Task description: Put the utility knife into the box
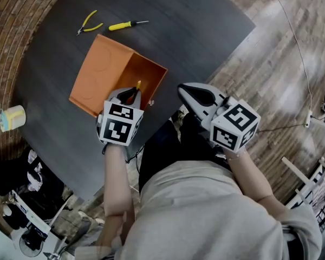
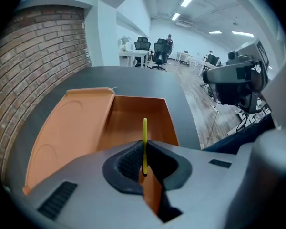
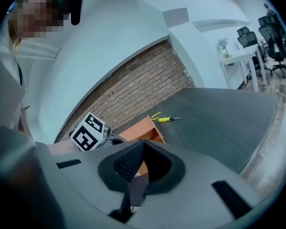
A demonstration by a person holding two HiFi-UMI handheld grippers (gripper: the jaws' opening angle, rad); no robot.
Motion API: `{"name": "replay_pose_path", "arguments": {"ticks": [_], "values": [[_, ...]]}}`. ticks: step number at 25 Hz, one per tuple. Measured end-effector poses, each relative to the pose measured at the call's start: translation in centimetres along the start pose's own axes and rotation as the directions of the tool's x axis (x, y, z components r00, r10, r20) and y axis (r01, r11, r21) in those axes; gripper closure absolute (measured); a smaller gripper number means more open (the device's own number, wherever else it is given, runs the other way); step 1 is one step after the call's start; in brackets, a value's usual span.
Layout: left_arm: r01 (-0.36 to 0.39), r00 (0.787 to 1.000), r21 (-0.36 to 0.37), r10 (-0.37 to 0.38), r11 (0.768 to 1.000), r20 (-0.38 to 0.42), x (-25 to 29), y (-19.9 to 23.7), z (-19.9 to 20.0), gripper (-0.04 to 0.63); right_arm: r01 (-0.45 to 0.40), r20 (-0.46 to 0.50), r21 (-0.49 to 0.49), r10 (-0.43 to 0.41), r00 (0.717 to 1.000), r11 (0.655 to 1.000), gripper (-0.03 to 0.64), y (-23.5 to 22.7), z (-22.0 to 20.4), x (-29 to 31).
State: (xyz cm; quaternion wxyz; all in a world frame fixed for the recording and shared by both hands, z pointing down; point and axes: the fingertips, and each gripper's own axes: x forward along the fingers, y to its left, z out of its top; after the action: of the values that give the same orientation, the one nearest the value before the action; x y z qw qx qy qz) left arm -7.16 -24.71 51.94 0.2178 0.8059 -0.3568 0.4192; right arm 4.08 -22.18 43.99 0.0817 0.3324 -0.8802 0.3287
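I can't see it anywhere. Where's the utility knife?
In the left gripper view, the utility knife is pinched in the left gripper, just above the open orange box.

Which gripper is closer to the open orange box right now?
Left. The left gripper is at the open orange box's near edge, holding the thin yellow utility knife over its compartment. The right gripper is off to the box's right, not touching it.
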Motion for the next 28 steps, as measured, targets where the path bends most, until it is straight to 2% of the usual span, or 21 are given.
{"name": "replay_pose_path", "arguments": {"ticks": [6, 19, 28], "values": [[0.011, 0.999, 0.026, -0.009, 1.0, -0.043, 1.4, -0.3, -0.3, 0.557, 0.015, -0.008, 0.026, -0.014, 1.0, 1.0, 0.612, -0.8, -0.5, 0.0], [0.012, 0.998, 0.035, -0.01, 0.999, -0.067, 3.4, -0.4, -0.6, 0.555, 0.038, 0.013, 0.04, -0.038, 0.999, 0.998, 0.612, -1.7, -0.2, 0.1], [-0.008, 0.999, 0.026, 0.009, 1.0, -0.033, 3.5, -0.3, -0.5, 0.555, 0.041, 0.01, 0.052, -0.042, 0.999, 0.998, 0.612, -1.5, -0.7, -0.2]]}}
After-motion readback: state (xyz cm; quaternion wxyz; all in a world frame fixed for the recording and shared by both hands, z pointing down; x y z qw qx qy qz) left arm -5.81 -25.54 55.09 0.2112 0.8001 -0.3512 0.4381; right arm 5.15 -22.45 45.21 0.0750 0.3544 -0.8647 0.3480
